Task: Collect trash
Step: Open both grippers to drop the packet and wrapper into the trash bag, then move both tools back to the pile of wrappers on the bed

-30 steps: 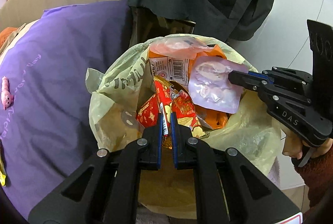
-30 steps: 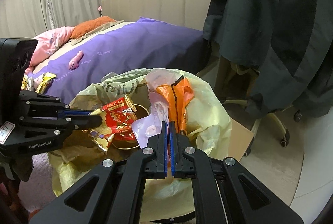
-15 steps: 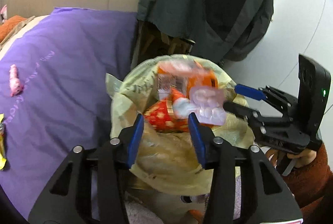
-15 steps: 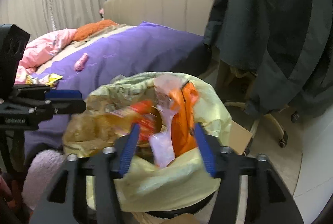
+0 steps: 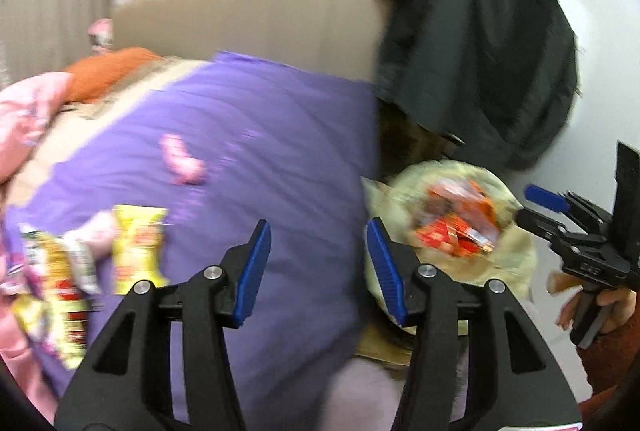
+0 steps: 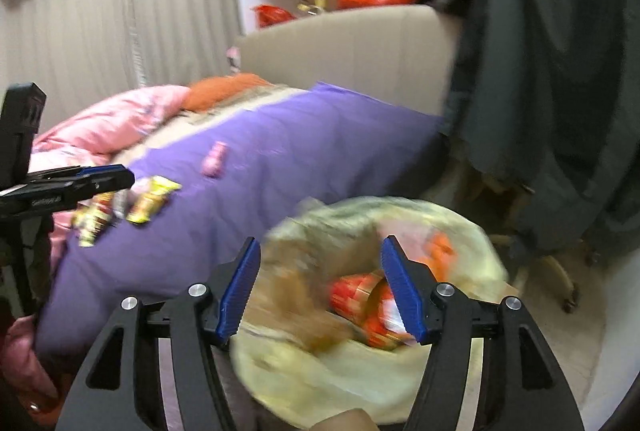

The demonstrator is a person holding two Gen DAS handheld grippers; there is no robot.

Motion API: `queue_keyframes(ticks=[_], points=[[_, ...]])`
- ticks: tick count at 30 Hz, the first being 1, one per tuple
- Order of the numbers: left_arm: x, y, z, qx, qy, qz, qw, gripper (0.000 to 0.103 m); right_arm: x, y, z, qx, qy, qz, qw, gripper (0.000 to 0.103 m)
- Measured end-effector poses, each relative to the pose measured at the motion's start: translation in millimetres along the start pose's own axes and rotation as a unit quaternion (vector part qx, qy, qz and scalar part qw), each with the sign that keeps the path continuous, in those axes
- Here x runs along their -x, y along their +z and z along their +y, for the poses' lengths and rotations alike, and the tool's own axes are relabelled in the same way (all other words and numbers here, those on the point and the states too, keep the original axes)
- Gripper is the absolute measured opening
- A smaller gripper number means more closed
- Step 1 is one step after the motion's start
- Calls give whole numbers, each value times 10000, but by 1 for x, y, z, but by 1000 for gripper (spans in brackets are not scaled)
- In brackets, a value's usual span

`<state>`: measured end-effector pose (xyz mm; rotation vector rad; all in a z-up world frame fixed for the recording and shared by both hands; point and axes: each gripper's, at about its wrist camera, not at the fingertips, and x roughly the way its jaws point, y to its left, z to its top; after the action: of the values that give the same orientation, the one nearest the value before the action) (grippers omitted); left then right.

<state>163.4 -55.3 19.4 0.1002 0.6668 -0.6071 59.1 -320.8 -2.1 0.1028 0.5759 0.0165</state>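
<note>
- Both grippers have let go since a second ago: the left gripper [image 5: 318,267] had a red wrapper pinched over the trash bag [image 5: 516,255] and the right gripper [image 6: 320,287] a pale pouch; both pieces now lie in the bag.
- Left gripper's jaws have just been opening and stand apart with nothing between them, only the purple blanket [image 5: 260,159] showing through the gap.
- Right gripper's jaws have likewise just been opening; they are spread wide and empty, framing the bag's mouth [image 6: 360,363] from above without touching it.
- Since then the left wrist view has swung off the bag towards the bed, so the bag now sits to the right of that gripper.
- Remaining trash: a yellow snack packet [image 5: 138,247] and a cluster of mixed wrappers [image 5: 52,279] lie on the purple blanket, on the side away from the bag, near the pink bedding.
- From the left gripper these lie ahead and to its left; the packet's long axis runs roughly along the gripper's line of sight, though blur makes that uncertain.
- Seen from the right wrist, the left gripper [image 6: 116,177] already hangs just beside the wrappers [image 6: 124,207], while the right one is over the bag, well apart from them.
- My judgement: the left hand is the nearer and should take the next piece.
</note>
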Motion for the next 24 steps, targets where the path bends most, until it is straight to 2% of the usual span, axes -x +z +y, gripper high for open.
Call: queue_keyframes(ticks=[4, 6, 9, 12, 18, 21, 24], points=[[35, -13, 70, 440, 675, -330, 9962, 52, -13, 14, 46, 355, 316, 20, 9989, 59], [45, -25, 107, 766, 918, -334, 9923, 52, -21, 19, 67, 500, 430, 62, 9978, 59], [56, -42, 160, 1185, 1289, -331, 9840, 52, -37, 24, 104, 716, 618, 229, 9953, 59], [65, -59, 216, 1497, 1815, -350, 9713, 52, -50, 25, 136, 899, 647, 291, 9934, 59], [60, -89, 297, 2157, 2170, -186, 9519, 53, -81, 21, 187, 1194, 820, 420, 9886, 59], [51, -102, 330, 2646, 2124, -76, 9406, 53, -97, 16, 206, 1247, 949, 554, 9861, 59], [35, -102, 338, 2609, 2091, 102, 9424, 57, -112, 10, 221, 1351, 1021, 662, 9833, 59]])
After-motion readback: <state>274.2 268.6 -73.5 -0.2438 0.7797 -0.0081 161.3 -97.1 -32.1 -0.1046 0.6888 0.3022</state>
